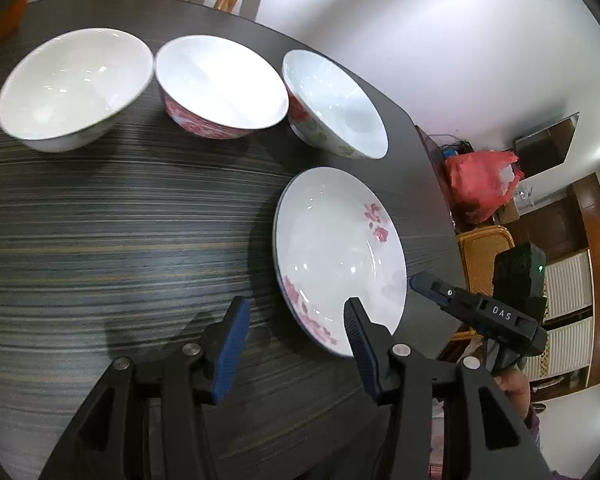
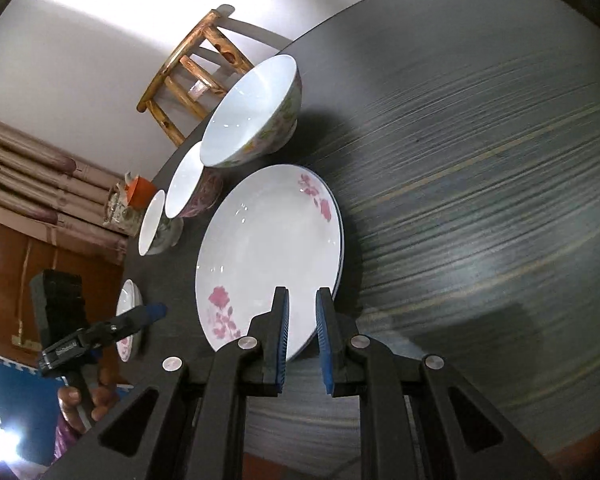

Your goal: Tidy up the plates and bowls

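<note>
Blue-padded fingers of the right claw (image 2: pixel 302 336) are seen right at the bottom of the right wrist view. They're drawn nearly together, with just a narrow slot left between them. The near rim of the pink-flowered plate (image 2: pixel 268 248) is lined up in that slot, so the plate sits dead ahead of this claw and runs up and away toward the middle of the frame. Whether the rim is actually pinched or just straddled can't be told, since a sliver of gap is still visible on both sides.

The plate is lying flat on the dark striped counter (image 2: pixel 480 200), close to the counter's edge. A flowered bowl (image 2: pixel 252 108) sits just beyond its far rim, toward the upper middle of the frame.

In the left wrist view, the left claw (image 1: pixel 296 344) is held wide apart with nothing in it, low in the frame. Only its right-hand finger overlaps the plate's near edge, and the rest of the plate lies up and to the right of it. A pink bowl (image 1: pixel 220 84) and a plain white bowl (image 1: pixel 72 84) are lined up with the flowered one across the upper left, well apart from both claws.

So the right claw is judged the nearer one, and it's already squared up on the rim. The next move is probably going to hinge on the rim being seated deep enough between the pads. A shallow bite on a glossy plate could easily slip when it's lifted.
</note>
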